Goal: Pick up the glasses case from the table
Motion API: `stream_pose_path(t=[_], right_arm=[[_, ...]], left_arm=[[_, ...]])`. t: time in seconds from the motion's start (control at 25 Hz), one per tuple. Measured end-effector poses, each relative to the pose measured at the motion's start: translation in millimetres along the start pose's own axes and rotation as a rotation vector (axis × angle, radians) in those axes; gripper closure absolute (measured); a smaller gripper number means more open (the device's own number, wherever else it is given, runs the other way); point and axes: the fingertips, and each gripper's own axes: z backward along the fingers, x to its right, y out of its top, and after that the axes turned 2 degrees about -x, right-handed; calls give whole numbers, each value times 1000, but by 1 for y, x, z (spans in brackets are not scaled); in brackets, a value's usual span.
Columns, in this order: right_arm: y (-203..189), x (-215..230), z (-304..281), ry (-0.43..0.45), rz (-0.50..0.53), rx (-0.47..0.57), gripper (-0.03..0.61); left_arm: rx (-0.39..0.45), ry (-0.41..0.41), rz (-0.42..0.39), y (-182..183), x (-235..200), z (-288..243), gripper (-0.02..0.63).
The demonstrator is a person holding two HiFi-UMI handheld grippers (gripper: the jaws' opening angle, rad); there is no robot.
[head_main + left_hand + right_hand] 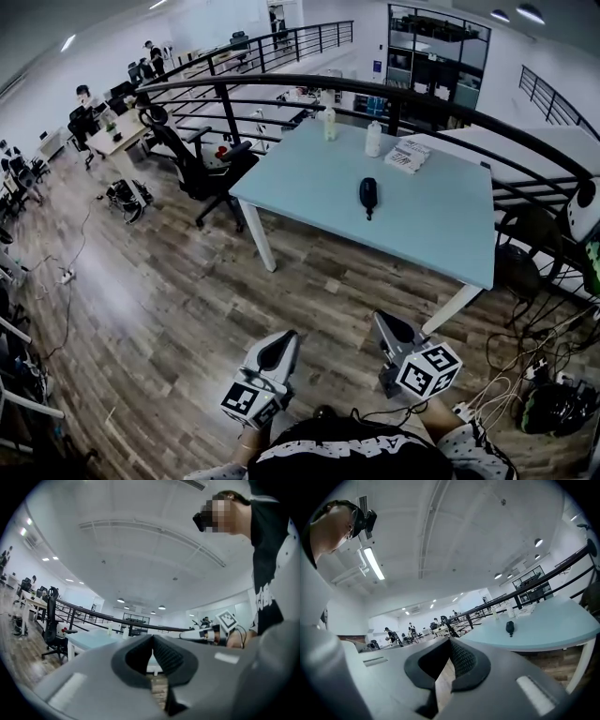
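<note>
My left claw (pixel 278 345), grey: jaws pressed together, nothing between. My right claw (pixel 392 328): same, holding nothing. Both hang over brown wood floor (pixel 187 309), well short of big light-blue table (pixel 441 234). Small black oval glasses case (pixel 368 194) lies flat near table middle, alone. White bottles (pixel 373 139) and white paper stack (pixel 408 155) sit at far edge, by curved black railing (pixel 281 84). Black office chair (pixel 202 169) near table's left corner. I see case (pixel 510 627) in right gripper view too. Left gripper view shows right claw (pixel 187 634). Tangle of cables (pixel 525 366) shows only in head view.
</note>
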Motion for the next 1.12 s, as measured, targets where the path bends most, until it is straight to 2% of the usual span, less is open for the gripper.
stream_pose_path(t=[0.2,0.32,0.52,0.76,1.12], right_arm=[[-5,6,-15,-40,-6,-8,572],[-1,9,-18,-54,-16,0,572],[-1,8,-30,-53,-17,-22,572],[-2,4,-53,-25,-32,-32,572],[7,10,-124,80,-18,-34,572]], left_arm=[[11,-67,14,-6,-17,-16,614],[-20,-67,17,-3,-20,-24,614],[-14,-72,37,2,-30,-23,614],[-8,-46,34,1,-49,-15,614],[16,75,-3,10,-99,-16,614]])
